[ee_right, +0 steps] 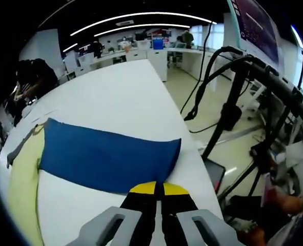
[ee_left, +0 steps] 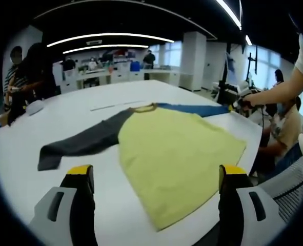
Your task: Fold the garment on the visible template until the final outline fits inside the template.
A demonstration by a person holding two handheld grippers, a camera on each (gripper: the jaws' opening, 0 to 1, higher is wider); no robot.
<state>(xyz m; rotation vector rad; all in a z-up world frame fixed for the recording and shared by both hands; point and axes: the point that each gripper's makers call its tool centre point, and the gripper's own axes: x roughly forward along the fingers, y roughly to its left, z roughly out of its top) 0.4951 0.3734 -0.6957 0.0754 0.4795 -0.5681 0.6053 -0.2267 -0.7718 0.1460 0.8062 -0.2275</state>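
Nearest my left camera, the left gripper (ee_left: pixel 154 177) hangs with its yellow-tipped jaws spread wide and nothing between them, just above the near hem of the garment (ee_left: pixel 177 154). I see the shirt lying flat on the white table (ee_left: pixel 89 102): yellow body in the middle, grey sleeve (ee_left: pixel 84 143) stretched out to the left, blue sleeve (ee_left: pixel 192 109) running off to the far right.

In the right gripper view, the right gripper (ee_right: pixel 159 189) has its jaws pressed together at the near edge of the blue sleeve, close to the cuff. I judge it is pinching that edge, though the tips hide the cloth itself, so I cannot be certain any fabric is caught.

As for progress, I would say I am at the very start. Both sleeves are fully extended, the body shows no fold, and the whole outline is at its widest. A thin pale line (ee_left: pixel 115 106) on the table beyond the collar may belong to the template, but I cannot make out its full shape. Everything remains: sleeves in, then the body folded down.
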